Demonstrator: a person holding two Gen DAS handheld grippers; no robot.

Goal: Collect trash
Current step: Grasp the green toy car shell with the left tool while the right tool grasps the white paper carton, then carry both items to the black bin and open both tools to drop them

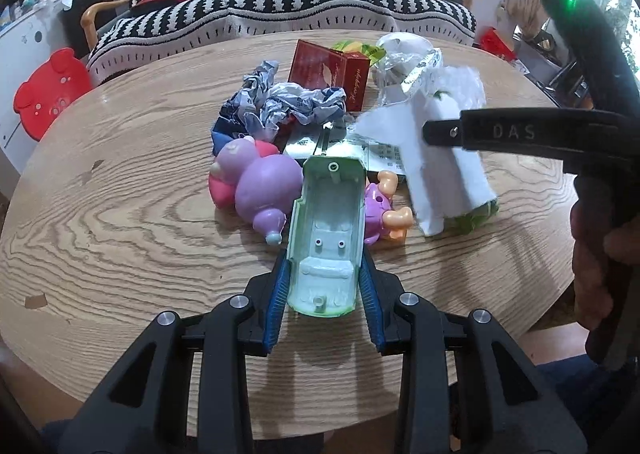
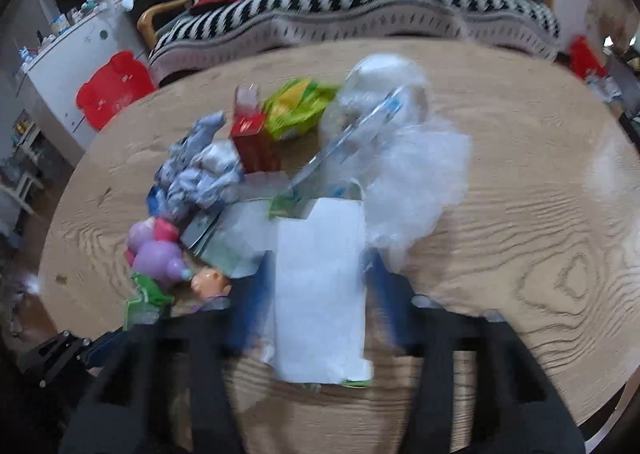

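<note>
In the left wrist view my left gripper [image 1: 326,258] is shut on a pale green plastic toy shell [image 1: 326,214], its blue pads pressing both long sides. The shell hangs over the round wooden table [image 1: 120,214]. My right gripper [image 2: 320,258] is shut on a white carton [image 2: 320,294] and holds it tilted above the table; one of its black fingers [image 1: 500,132] crosses the carton [image 1: 440,174] from the right. Behind lie crumpled blue-white paper [image 1: 280,102], a red box [image 1: 328,72], a yellow-green packet [image 2: 296,106] and clear plastic wrap [image 2: 400,158].
A purple toy [image 1: 260,186] and a small pink doll [image 1: 384,210] lie beside the shell, with a printed leaflet [image 1: 320,142] behind. A striped sofa [image 1: 280,6] stands beyond the table and a red stool [image 1: 48,90] at the left. A person's hand [image 1: 592,254] is at the right.
</note>
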